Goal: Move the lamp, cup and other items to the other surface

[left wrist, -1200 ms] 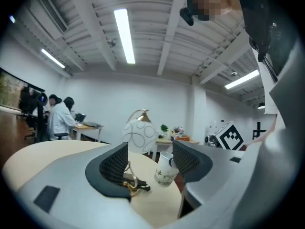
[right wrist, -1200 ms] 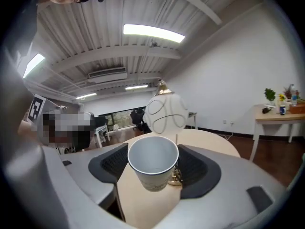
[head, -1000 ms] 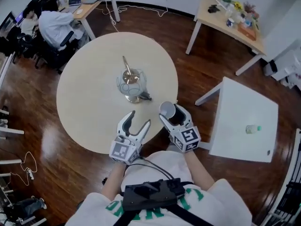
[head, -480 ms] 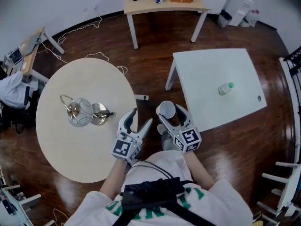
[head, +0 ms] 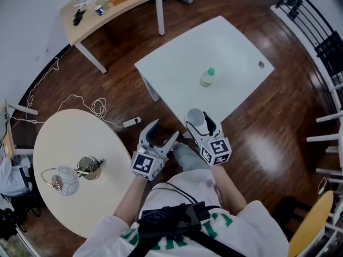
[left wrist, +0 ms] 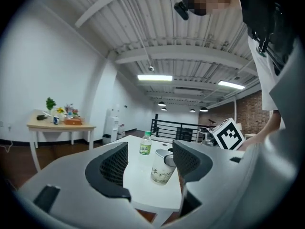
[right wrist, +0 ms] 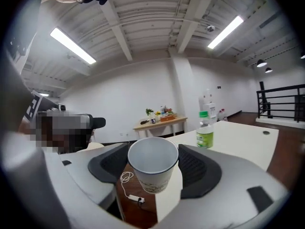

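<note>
My right gripper is shut on a white paper cup and holds it upright over the near corner of the white square table. In the right gripper view the cup sits between both pads. My left gripper stands open and empty just left of it, and in its own view the left gripper looks past its jaws at the cup. A green-capped bottle stands on the white table. The wire-globe lamp and a brass piece rest on the round beige table at lower left.
A wooden table with plants and small items stands at the upper left. A cable and power strip lie on the dark wood floor between the tables. A black railing runs along the right, and a yellow chair is at the bottom right.
The view has swung from the round table to the white table. Both grippers have travelled with it, the right one carrying the cup to the white table's near corner. The lamp stays on the round table.
</note>
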Demonstrator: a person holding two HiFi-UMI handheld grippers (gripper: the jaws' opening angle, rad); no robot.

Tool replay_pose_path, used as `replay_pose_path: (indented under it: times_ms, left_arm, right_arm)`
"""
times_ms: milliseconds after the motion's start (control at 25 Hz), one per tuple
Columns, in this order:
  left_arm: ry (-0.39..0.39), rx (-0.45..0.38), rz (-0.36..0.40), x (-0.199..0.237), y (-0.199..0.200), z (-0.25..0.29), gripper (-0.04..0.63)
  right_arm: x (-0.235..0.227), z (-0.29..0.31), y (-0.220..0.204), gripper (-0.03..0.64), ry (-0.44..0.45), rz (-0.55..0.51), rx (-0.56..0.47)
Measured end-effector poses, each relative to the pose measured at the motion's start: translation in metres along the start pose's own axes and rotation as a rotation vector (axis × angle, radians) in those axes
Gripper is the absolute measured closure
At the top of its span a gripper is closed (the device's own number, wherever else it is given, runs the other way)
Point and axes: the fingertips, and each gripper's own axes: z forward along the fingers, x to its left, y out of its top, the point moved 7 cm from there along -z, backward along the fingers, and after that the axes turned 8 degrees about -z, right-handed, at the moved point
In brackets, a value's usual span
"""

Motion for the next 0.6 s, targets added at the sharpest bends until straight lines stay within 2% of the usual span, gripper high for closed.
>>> replay_pose_path:
  times_ms: [320, 600]
  left_arm:
    - [-0.195, 0.110, -0.001, -0.025, -0.015, 0.115, 0.313]
    - [-0.244, 0.163, 0.012, -0.040, -0.034, 0.159, 0.313]
  right_arm:
    - [-0.105, -0.005, -0.030, 0.258, -0.223, 0.056, 0.042]
    - [-0.153, 0.005, -0.064, 0.256, -0.266, 0.027, 0.058]
